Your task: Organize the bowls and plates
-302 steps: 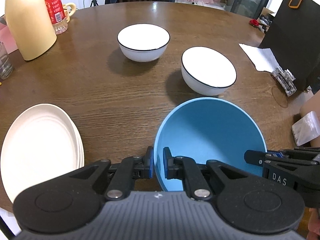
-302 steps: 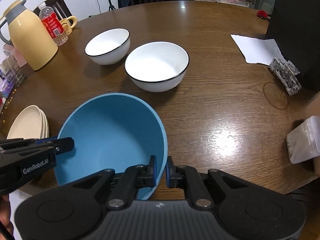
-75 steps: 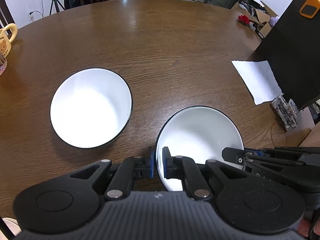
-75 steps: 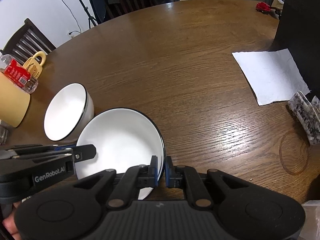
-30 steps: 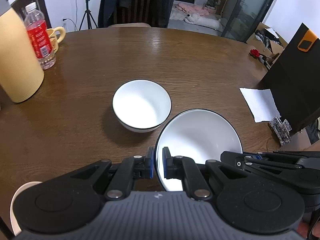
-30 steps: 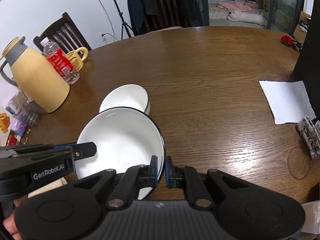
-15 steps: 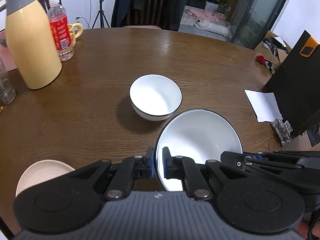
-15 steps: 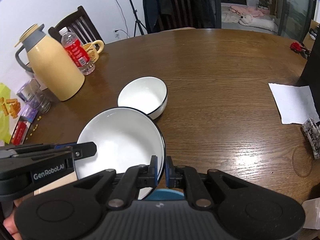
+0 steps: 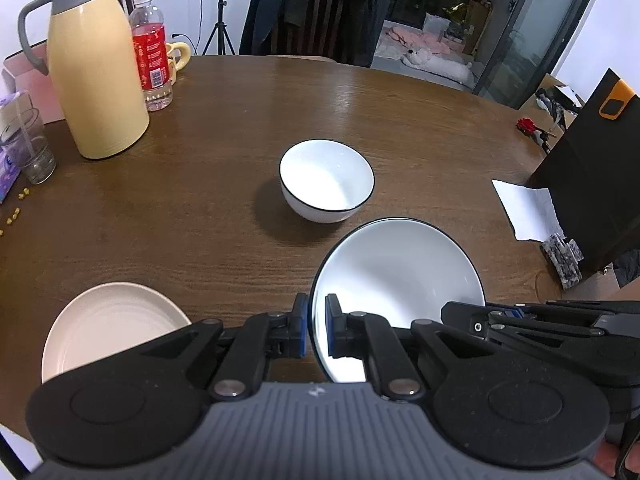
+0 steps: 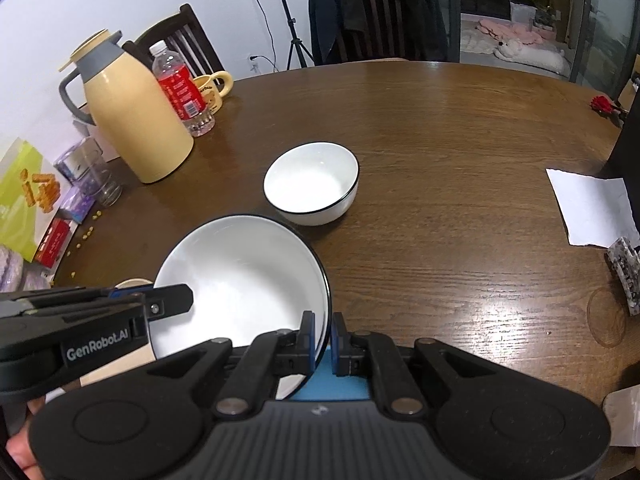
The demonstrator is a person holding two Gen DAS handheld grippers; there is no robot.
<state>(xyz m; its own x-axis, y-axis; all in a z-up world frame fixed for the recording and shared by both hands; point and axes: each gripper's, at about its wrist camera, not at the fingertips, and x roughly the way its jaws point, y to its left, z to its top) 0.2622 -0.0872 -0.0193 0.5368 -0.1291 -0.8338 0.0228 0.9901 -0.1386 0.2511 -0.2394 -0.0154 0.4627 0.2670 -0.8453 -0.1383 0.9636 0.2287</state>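
Note:
A large white bowl [image 9: 400,268] [image 10: 240,276] with a thin black rim hangs above the round wooden table [image 9: 200,208], carried by both grippers. My left gripper [image 9: 317,330] is shut on its left rim and my right gripper [image 10: 323,338] is shut on its right rim. A smaller white bowl [image 9: 326,180] [image 10: 311,183] stands alone on the table beyond it. Cream plates [image 9: 108,324] lie at the near left. A patch of the blue bowl [image 10: 332,384] shows under the held bowl in the right wrist view.
A yellow thermos jug [image 9: 96,76], a red-labelled water bottle [image 9: 154,52], a yellow mug [image 10: 212,88] and a glass [image 9: 28,148] stand at the far left. A sheet of paper [image 9: 528,208], a speckled clip [image 9: 562,260] and a black box [image 9: 592,184] lie at the right.
Both grippers have drawn back toward the near edge and risen a little with the large white bowl. The small bowl looks farther off, and the cream plates and blue bowl came into view.

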